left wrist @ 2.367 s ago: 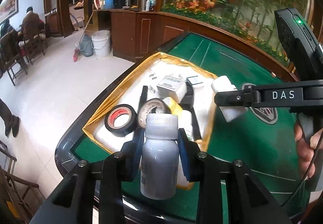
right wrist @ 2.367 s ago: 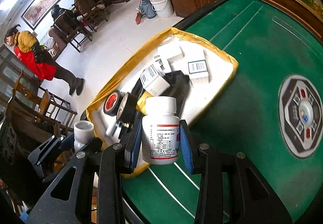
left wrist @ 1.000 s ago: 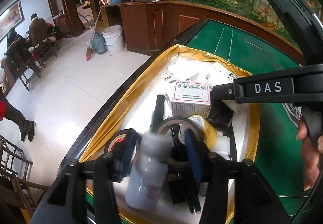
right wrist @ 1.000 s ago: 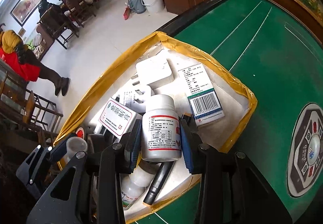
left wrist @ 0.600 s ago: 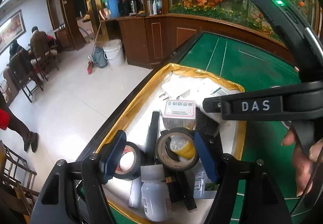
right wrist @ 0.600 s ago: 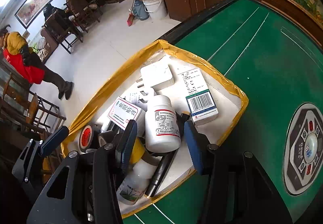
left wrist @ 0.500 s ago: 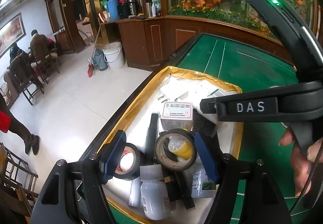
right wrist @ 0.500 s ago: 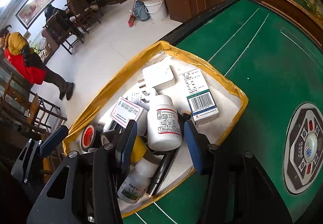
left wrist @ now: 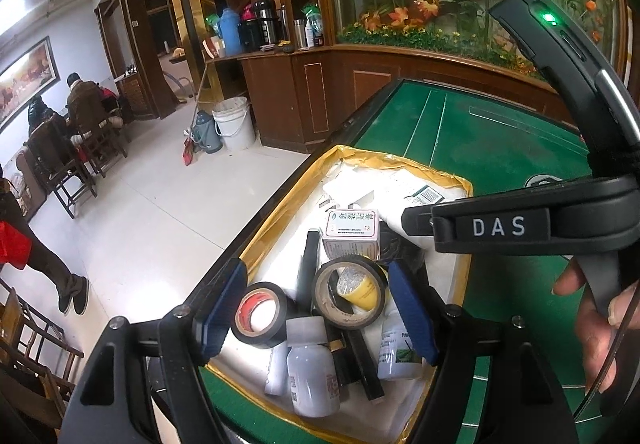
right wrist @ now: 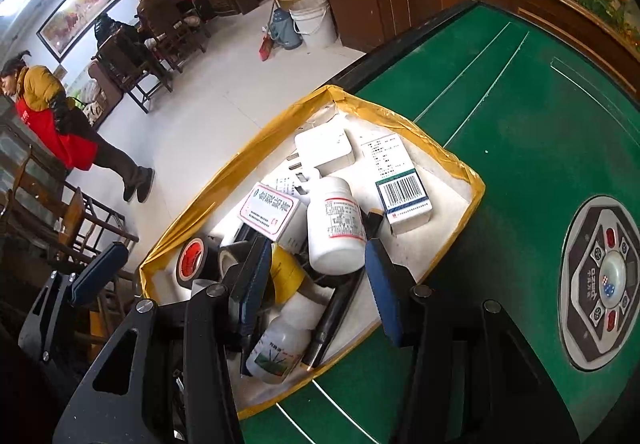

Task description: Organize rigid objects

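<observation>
A yellow-rimmed tray [left wrist: 400, 163] [right wrist: 280, 116] on the green table holds several rigid items. My left gripper [left wrist: 316, 312] is open above it, empty. Below it lies a white bottle [left wrist: 312, 372], beside black tape rolls [left wrist: 260, 314] and a yellow tape roll [left wrist: 360, 286]. My right gripper [right wrist: 316, 284] is open and empty. A white pill bottle [right wrist: 336, 228] lies in the tray just beyond its fingertips, among a charger [right wrist: 324, 148], a barcode box [right wrist: 400, 188] and a red-bordered box [right wrist: 270, 212].
The green table [right wrist: 520, 124] stretches right, with a round control panel [right wrist: 600, 284] set in it. The right gripper's handle [left wrist: 520, 228] crosses the left wrist view. The table edge and floor drop off left. People sit and walk in the far room.
Both grippers opened and let their bottles drop into the tray, then drew back and up a little. Both bottles now lie on their sides among the other items.
</observation>
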Demonstrator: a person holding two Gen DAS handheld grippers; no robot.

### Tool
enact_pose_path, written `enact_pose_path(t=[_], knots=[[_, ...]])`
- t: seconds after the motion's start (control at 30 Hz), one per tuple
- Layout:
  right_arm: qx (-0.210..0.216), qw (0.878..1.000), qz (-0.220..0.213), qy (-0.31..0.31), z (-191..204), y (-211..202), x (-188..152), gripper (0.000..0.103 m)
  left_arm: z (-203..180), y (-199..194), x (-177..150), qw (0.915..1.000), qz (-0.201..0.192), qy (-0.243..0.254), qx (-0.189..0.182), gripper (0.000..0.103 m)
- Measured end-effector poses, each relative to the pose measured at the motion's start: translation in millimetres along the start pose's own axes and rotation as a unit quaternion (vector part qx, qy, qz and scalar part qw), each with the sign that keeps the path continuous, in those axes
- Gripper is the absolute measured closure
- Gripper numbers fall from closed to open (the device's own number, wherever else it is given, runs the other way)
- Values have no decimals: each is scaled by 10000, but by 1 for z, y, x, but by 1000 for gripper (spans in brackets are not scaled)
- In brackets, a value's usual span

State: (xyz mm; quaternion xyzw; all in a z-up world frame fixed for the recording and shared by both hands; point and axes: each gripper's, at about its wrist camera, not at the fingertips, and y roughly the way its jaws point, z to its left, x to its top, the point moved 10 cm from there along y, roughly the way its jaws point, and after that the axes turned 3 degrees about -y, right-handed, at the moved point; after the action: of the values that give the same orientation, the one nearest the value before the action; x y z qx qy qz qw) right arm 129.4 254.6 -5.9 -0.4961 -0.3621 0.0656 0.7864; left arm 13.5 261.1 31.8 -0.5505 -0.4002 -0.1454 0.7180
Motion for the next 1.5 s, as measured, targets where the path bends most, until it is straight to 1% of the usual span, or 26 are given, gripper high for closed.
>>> enact_pose_path(t=[0.43,0.53,0.8,0.93,1.03,1.07,1.1,1.17,1.23,1.3,1.37,1.43,1.5], knots=[[-13,10000,-52,3,-1,-18,-23,54,-7,-12,-7,9998,-131,64,102,27],[-29,10000,-58,-2,-1,-22,-31,54,-11,-17,-10,9998,-162,94,115,24],[13,10000,-71,15,-7,-39,-54,54,-24,-27,-20,9994,-176,219,199,23],[25,10000,-83,47,-13,-51,-67,54,-26,-36,-32,9995,-30,139,271,23],[13,9999,-104,13,-18,-67,-85,54,-23,-44,-48,9983,263,93,510,23],[-20,9999,-108,-34,-19,-71,-91,52,-23,-48,-55,9978,362,101,542,23],[-51,9999,-117,-96,-20,-76,-99,51,-24,-54,-61,9980,391,84,485,23],[25,9997,-162,-173,-19,-89,-117,51,-25,-67,-72,9980,493,6,387,23],[34,9995,-218,-210,-21,-100,-137,51,-25,-75,-80,9973,615,-25,394,23],[59,9995,-254,-192,-23,-110,-158,51,-27,-85,-85,9970,674,-23,388,23],[14,9996,-218,-196,-25,-114,-176,51,-29,-96,-88,9970,727,-31,278,22],[54,9997,-183,-125,-26,-116,-185,51,-32,-101,-92,9959,872,-37,217,22],[100,9998,-173,-86,-26,-117,-190,51,-34,-103,-95,9947,996,-3,252,22]])
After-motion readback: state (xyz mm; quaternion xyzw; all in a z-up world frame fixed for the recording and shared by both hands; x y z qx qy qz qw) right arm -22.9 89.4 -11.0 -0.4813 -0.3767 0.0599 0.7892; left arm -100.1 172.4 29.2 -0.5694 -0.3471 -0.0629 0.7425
